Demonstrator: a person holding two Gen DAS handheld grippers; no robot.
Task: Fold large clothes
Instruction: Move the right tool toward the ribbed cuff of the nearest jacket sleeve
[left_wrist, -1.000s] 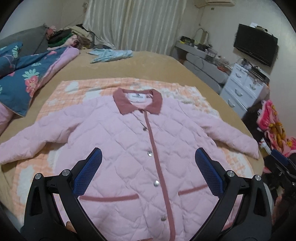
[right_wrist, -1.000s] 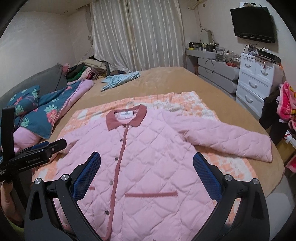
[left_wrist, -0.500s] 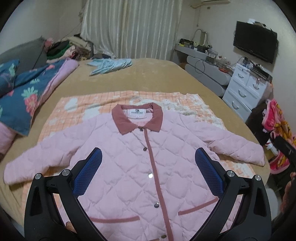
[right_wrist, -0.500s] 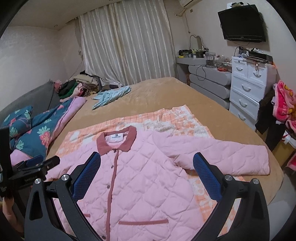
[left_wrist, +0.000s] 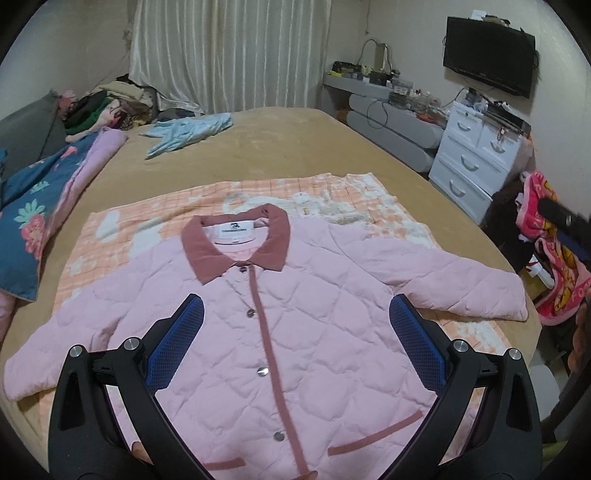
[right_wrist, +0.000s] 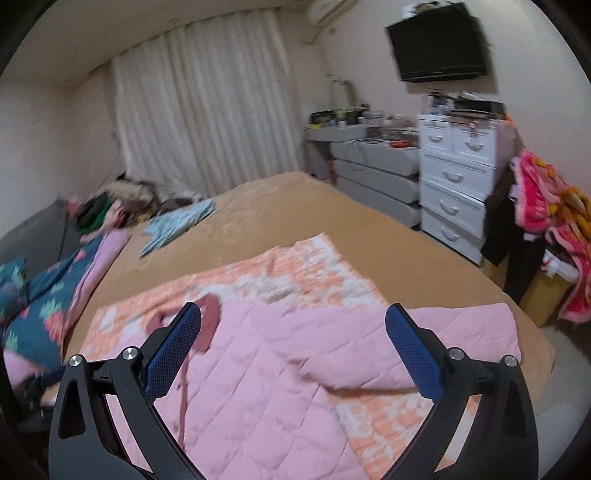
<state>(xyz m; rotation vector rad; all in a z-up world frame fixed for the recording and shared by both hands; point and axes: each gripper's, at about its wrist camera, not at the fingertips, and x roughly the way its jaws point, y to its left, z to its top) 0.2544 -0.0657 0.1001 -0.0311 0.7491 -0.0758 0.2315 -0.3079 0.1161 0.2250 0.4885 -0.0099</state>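
Note:
A pink quilted jacket (left_wrist: 295, 314) with a dusty-red collar lies flat and buttoned, sleeves spread, on an orange checked blanket (left_wrist: 129, 229) on the bed. My left gripper (left_wrist: 295, 328) is open and empty above the jacket's front. My right gripper (right_wrist: 293, 332) is open and empty above the jacket (right_wrist: 258, 369), near its right sleeve (right_wrist: 461, 328). The right gripper also shows at the right edge of the left wrist view (left_wrist: 565, 225). The right wrist view is blurred.
A tan bedspread (left_wrist: 277, 147) covers the bed. A light blue garment (left_wrist: 188, 133) lies at the far side. A floral quilt (left_wrist: 33, 206) lies on the left. White drawers (left_wrist: 476, 162) and a pile of bright cloth (left_wrist: 554, 251) stand at the right.
Both grippers have pulled back and tilted up, so the jacket sits lower in both views. The right gripper has swung right toward the right sleeve. Both stay open.

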